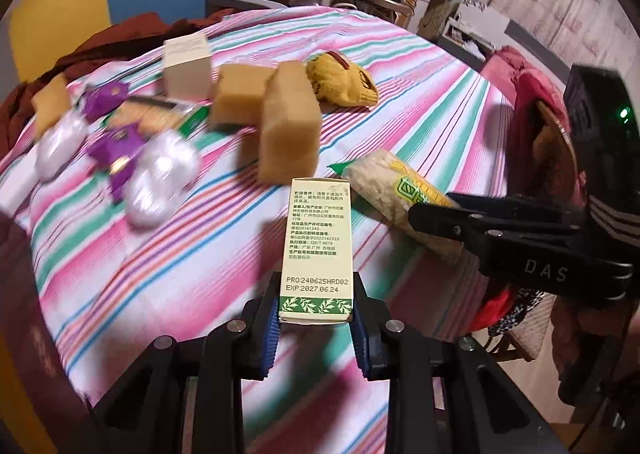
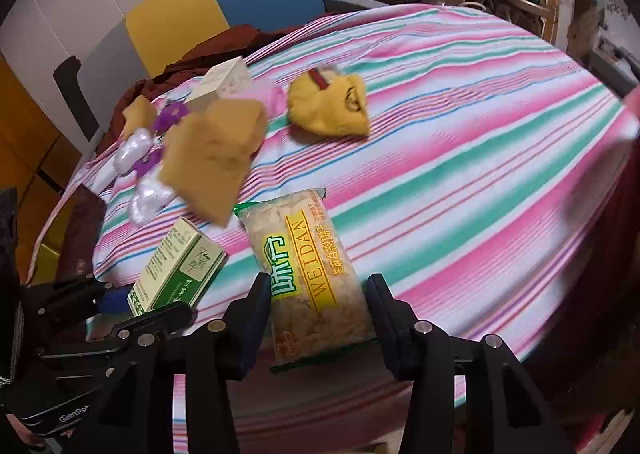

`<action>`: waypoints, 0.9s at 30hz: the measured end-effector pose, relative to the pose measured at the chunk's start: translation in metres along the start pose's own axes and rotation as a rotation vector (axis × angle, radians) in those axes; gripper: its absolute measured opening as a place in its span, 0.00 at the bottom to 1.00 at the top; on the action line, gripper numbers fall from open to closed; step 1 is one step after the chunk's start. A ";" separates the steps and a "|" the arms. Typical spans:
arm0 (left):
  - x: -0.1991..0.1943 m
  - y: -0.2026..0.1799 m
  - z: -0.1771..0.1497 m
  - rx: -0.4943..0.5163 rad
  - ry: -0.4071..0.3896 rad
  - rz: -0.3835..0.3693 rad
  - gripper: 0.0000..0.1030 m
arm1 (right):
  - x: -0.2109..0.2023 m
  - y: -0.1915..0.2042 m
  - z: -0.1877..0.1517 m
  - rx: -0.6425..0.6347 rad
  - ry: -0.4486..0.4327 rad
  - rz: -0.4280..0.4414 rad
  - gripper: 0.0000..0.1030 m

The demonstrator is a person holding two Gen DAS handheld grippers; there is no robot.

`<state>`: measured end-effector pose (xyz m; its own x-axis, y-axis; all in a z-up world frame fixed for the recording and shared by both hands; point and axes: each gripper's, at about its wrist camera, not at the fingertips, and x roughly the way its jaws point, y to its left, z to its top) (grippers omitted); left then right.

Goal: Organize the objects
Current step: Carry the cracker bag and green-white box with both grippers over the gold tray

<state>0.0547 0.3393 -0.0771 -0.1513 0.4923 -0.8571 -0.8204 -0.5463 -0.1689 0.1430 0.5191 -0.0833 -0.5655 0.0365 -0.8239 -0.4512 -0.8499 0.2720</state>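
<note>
My left gripper (image 1: 316,318) is shut on a green and cream carton (image 1: 317,250), held just above the striped cloth; the carton also shows in the right wrist view (image 2: 176,268). My right gripper (image 2: 318,310) is open, its fingers on either side of a yellow and green snack packet (image 2: 308,270) lying on the cloth; I cannot tell if they touch it. The packet also shows in the left wrist view (image 1: 394,194), with the right gripper (image 1: 432,214) over its near end.
On the striped cloth (image 1: 420,122) lie two tan sponge blocks (image 1: 290,122), a cream box (image 1: 187,66), a yellow glove (image 1: 344,80), purple-capped clear packs (image 1: 156,174) and another snack pack. Red clothes hang on a chair (image 1: 536,126) at right. A dark red heap lies at back left.
</note>
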 end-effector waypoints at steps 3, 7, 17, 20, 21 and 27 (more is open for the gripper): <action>-0.012 0.009 -0.011 -0.049 -0.015 -0.028 0.29 | -0.004 0.009 -0.010 0.027 0.014 0.031 0.47; -0.029 0.023 -0.023 -0.123 -0.043 -0.053 0.29 | -0.009 0.029 -0.023 0.043 0.018 0.068 0.47; -0.085 0.062 -0.046 -0.220 -0.165 -0.012 0.29 | -0.023 0.092 -0.026 0.000 -0.013 0.155 0.44; -0.101 0.078 -0.052 -0.249 -0.200 0.017 0.29 | -0.028 0.116 -0.020 -0.039 -0.033 0.179 0.32; -0.106 0.085 -0.055 -0.261 -0.212 0.026 0.29 | -0.029 0.126 -0.018 -0.054 -0.040 0.190 0.16; -0.124 0.125 -0.077 -0.362 -0.239 0.062 0.29 | -0.020 0.163 -0.008 -0.134 -0.047 0.201 0.01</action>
<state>0.0135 0.1574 -0.0291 -0.3529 0.5709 -0.7413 -0.5663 -0.7610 -0.3165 0.0866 0.3756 -0.0262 -0.6673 -0.1185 -0.7353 -0.2326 -0.9047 0.3568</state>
